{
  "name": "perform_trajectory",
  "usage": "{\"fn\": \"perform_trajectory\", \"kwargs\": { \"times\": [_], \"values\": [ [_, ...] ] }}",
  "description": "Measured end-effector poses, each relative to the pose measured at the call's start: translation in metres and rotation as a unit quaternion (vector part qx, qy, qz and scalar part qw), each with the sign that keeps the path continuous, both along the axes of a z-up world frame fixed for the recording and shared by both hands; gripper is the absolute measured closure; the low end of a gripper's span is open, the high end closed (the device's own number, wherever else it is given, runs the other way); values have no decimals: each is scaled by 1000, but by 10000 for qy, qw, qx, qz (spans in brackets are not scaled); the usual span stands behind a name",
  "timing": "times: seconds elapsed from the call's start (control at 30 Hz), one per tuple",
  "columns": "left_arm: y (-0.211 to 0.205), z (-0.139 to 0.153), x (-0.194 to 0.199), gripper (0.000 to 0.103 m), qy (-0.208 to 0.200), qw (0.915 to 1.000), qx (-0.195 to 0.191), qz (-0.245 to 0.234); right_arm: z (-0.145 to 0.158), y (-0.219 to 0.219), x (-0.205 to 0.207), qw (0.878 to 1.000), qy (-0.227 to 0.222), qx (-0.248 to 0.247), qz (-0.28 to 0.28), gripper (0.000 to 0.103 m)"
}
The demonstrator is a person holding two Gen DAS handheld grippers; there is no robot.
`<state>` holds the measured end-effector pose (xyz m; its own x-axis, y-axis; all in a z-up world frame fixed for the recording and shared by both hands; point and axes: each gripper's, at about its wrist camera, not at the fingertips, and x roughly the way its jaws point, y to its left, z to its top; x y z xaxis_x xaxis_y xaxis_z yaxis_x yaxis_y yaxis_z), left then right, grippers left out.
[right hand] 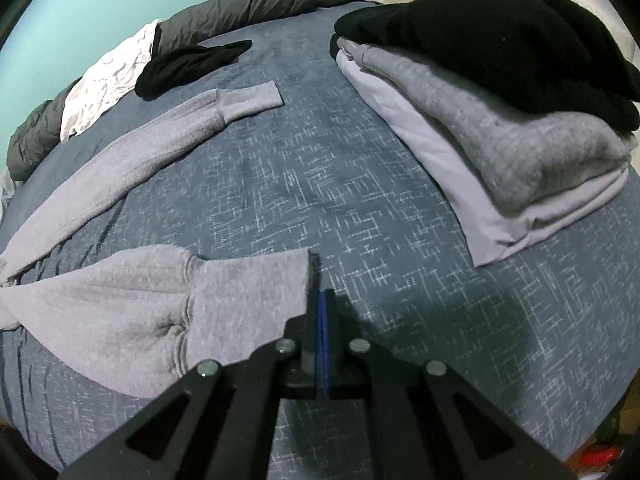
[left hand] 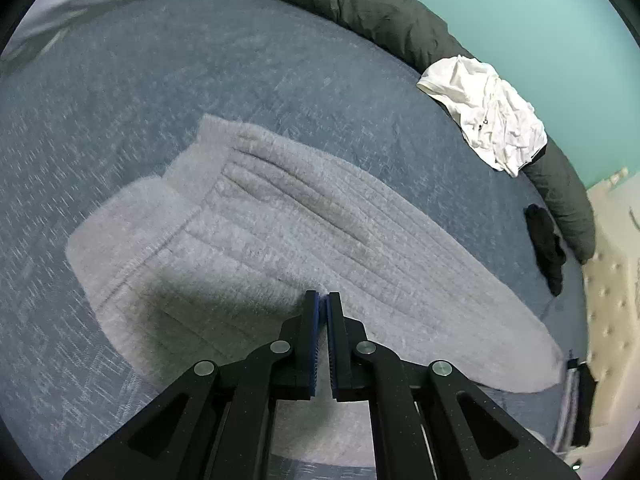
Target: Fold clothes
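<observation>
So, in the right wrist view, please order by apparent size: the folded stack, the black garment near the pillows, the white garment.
1. Folded stack, clearly largest, though nearest the camera.
2. and 3. Black garment and white garment look alike; unranked.

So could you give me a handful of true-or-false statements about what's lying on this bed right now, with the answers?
1. The folded stack has a black garment on top. True.
2. The bed cover is plain red. False: it is blue-grey with a pale crosshatch pattern.
3. The right gripper is shut on the cuff of the fuzzy light grey sweater. True.
4. The crumpled white shirt lies on top of the folded stack. False: it rests on the dark rolled duvet at the bed's far edge.
5. The sweater's other sleeve lies stretched out flat on the cover. True.
6. The left gripper is wide open. False: it is shut.
</observation>
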<state>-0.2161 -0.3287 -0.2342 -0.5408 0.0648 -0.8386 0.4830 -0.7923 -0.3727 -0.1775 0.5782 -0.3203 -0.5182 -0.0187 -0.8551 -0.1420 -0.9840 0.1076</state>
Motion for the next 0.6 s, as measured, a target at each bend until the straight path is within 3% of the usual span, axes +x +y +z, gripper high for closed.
{"fn": "perform_trajectory", "kwargs": {
  "times": [0.2,0.4,0.5,0.6],
  "values": [
    [-15,10,38,100,298,9994,147,6,3,4,2,9999,64,-85,27,103],
    [-25,12,119,100,452,9985,297,-34,9,3,9,9996,100,-263,86,103],
    [-26,2,156,100,435,9983,385,15,14,-3,13,9989,89,-439,162,103],
    [-25,-19,183,103,123,9991,414,-30,21,-13,15,9983,78,-494,311,103]
  ]
}}
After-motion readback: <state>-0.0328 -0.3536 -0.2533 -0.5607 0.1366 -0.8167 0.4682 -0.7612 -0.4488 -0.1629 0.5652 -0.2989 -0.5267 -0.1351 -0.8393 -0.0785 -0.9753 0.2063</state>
